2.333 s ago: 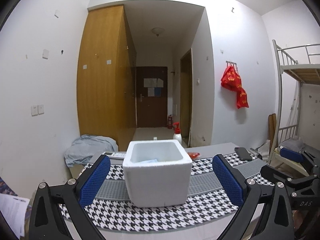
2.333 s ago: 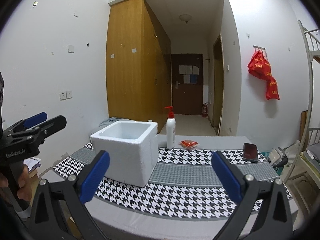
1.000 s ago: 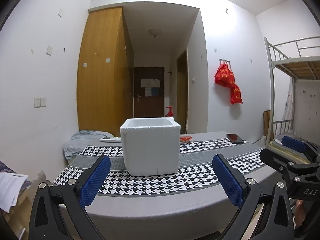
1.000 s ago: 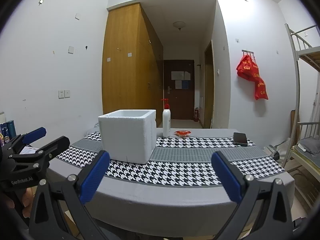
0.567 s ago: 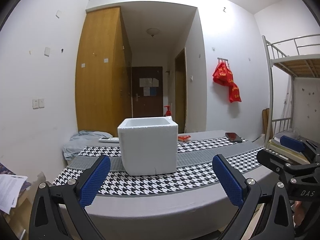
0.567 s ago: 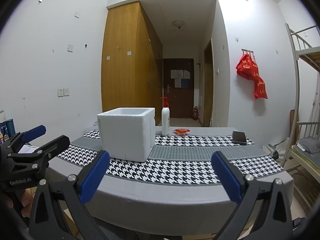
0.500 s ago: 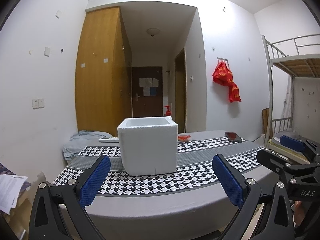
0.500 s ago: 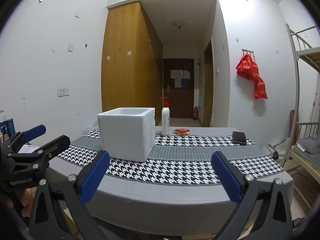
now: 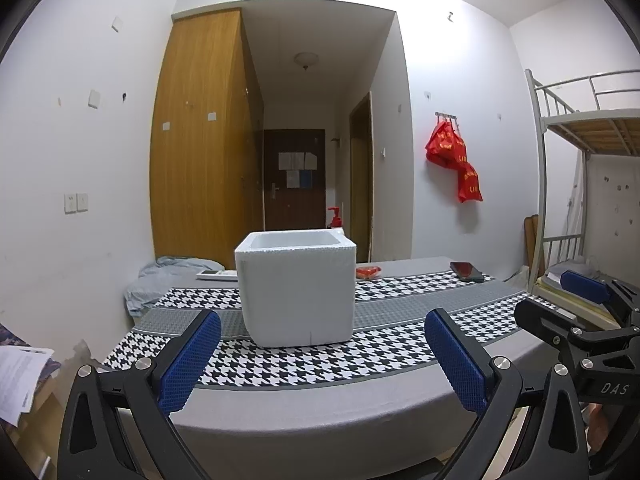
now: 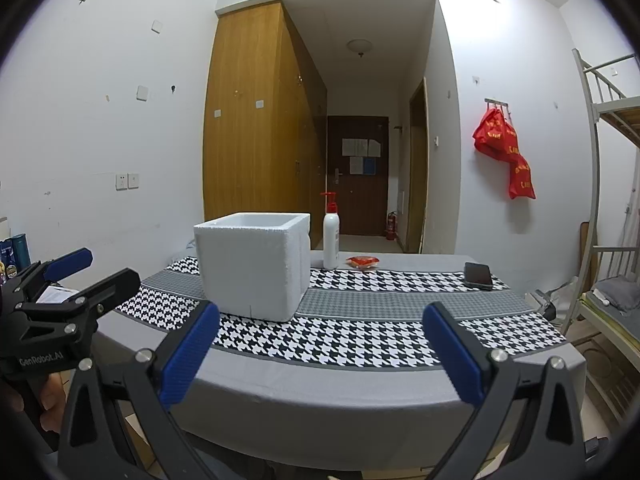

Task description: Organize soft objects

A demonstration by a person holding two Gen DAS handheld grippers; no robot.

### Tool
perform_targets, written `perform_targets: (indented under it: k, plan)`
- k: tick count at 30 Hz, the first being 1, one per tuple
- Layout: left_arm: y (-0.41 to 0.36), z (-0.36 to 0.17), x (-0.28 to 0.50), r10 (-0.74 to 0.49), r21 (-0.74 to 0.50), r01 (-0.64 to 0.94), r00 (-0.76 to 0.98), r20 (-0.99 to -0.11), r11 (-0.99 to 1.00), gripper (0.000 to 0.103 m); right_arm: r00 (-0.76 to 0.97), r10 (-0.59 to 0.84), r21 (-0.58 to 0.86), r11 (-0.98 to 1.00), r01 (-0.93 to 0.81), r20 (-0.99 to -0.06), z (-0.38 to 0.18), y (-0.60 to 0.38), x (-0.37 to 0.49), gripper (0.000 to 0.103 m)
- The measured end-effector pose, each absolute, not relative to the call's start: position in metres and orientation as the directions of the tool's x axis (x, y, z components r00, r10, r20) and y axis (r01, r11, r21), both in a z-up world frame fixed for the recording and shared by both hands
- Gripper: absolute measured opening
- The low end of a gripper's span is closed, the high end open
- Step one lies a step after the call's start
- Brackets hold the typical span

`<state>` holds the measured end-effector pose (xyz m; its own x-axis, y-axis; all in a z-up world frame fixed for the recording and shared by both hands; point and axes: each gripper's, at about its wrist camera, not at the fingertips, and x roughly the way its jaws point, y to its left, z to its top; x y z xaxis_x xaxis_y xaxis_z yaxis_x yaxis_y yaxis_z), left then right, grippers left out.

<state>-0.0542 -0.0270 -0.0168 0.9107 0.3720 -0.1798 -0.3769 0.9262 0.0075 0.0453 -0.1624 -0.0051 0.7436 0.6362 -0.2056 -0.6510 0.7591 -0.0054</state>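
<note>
A white foam box [image 9: 295, 288] stands open-topped on the houndstooth-covered table [image 9: 328, 384]; it also shows in the right wrist view [image 10: 253, 265]. Its inside is hidden from this low angle. My left gripper [image 9: 322, 360] is open and empty, held back from the table's near edge, facing the box. My right gripper [image 10: 320, 356] is open and empty, also short of the near edge, with the box ahead to its left. A small red packet [image 10: 362, 261] lies at the table's far side.
A white pump bottle [image 10: 331, 236] stands behind the box. A dark phone [image 10: 478, 275] lies far right on the table. A remote [image 9: 214, 275] lies far left. A bunk bed [image 9: 580, 184] stands to the right, a wardrobe [image 9: 200, 140] behind.
Both grippers have dropped lower and pulled back from the table, so the box interior is no longer visible. In the last half second almost nothing moved. Both stayed open.
</note>
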Motion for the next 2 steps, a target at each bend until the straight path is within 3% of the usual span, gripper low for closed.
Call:
perform_targets:
  k: [2]
  plan:
    - [-0.0266, -0.0168, -0.0543, 0.374, 0.002, -0.38, 0.91, -0.18, 0.925, 0.102, 0.744, 0.635, -0.004, 0.76, -0.65, -0.207, -0.005, -0.1622, 0.0452, 0.103]
